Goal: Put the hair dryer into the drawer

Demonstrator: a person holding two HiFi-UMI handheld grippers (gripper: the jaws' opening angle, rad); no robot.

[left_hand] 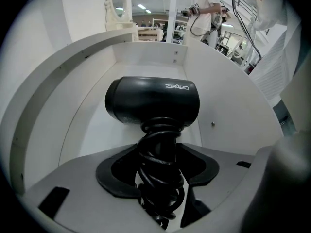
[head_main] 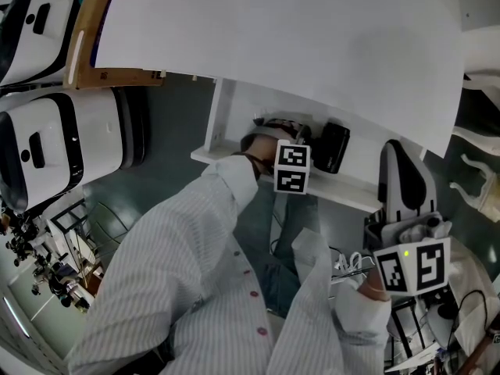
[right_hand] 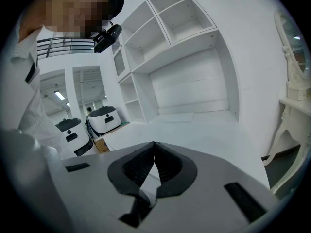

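- The hair dryer [left_hand: 153, 101] is already inside the open white drawer [left_hand: 228, 96]. Its black body lies low over the drawer floor, straight ahead of the left hand-held gripper [left_hand: 160, 154].
- The dryer's long axis runs from the body back along the handle towards the left hand-held gripper. The handle is wound with its own cord and stands between the jaws.
- The left hand-held gripper appears to pinch that cord-wrapped handle, with a pad close against each side of the coil. It points steeply down into the drawer.
- The left hand is the nearer one by far. The right hand-held gripper [right_hand: 154, 149] is well outside the drawer towards the person, pads pressed together with nothing between them.
- The drawer walls curve round the dryer on both sides with bare floor beside it, so setting it down looks unobstructed.
- The white worktop [head_main: 273, 30] overhangs the back of the drawer and is probably the one thing to mind when lifting out.
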